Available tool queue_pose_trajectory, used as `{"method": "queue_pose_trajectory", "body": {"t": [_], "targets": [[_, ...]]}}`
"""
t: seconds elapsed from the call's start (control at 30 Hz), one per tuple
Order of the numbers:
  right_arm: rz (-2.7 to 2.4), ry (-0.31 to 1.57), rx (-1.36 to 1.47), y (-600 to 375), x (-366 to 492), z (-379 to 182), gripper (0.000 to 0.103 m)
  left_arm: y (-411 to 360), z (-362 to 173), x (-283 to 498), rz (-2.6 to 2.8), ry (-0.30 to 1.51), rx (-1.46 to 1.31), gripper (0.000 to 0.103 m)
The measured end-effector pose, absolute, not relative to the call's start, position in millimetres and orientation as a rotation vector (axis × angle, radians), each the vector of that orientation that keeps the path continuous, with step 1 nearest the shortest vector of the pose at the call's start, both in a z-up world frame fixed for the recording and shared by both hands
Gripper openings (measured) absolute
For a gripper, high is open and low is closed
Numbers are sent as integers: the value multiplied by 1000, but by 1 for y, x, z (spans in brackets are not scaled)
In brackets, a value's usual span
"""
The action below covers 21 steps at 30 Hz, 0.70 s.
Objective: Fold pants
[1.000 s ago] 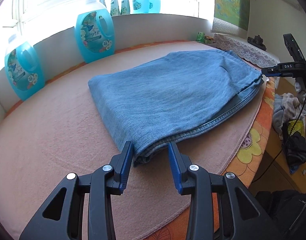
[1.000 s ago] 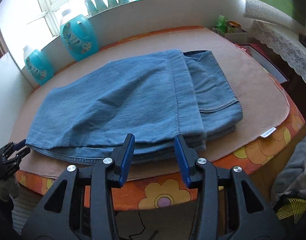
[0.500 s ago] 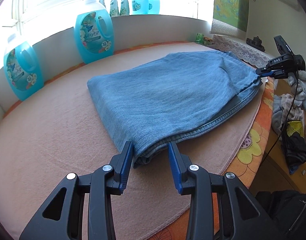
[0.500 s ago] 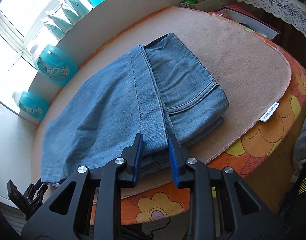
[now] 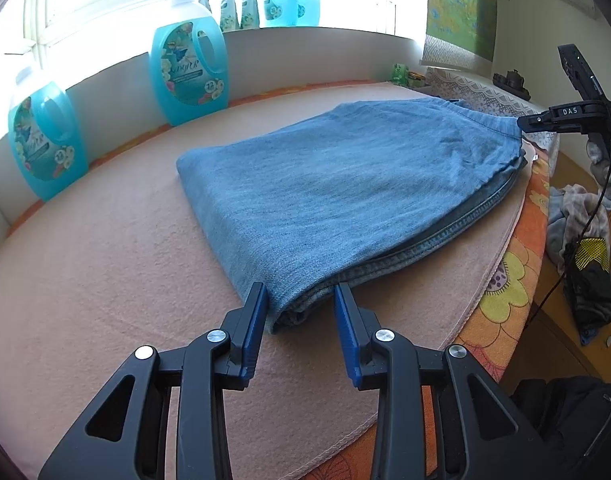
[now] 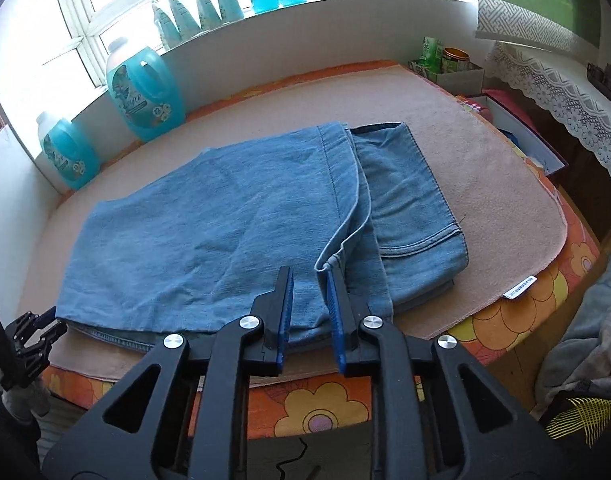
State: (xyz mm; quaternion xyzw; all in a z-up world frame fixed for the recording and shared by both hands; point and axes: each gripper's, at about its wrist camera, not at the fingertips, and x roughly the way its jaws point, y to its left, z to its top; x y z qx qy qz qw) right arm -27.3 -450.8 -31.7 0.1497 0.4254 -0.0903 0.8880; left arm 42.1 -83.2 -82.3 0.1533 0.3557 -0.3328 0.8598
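Denim jeans [image 6: 225,216] lying folded on pink mat [image 5: 105,280] | right gripper [image 6: 309,276] opening, lifted hem corner between jaws | left gripper [image 5: 301,292] straddling fold corner, narrowly parted | next: regripping both corners.

I see a table [image 6: 553,276] under a flowered orange cloth [image 6: 317,408]; a beige mat [image 5: 105,280] covers it; folded jeans [image 5: 345,184] and two blue detergent bottles [image 5: 189,72] rest on top.

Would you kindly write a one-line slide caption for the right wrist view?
Right tongs opening around a lifted hem corner of the folded blue denim pants on a beige mat.
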Motion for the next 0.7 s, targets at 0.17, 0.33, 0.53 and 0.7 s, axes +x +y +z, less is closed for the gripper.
{"method": "queue_pose_trajectory", "body": {"t": [0.17,0.33,0.53,0.7], "targets": [[119,961,263,-365,-21,-47,24,-86,-78,46,-705,756,334,28],[352,1003,212,-286,-12,-68,24,-90,-63,56,-726,755,315,22],[410,996,169,-242,14,-84,19,-89,-51,63,-740,754,264,22],[371,916,224,-243,39,-78,18,-74,-40,62,-775,758,167,22]]}}
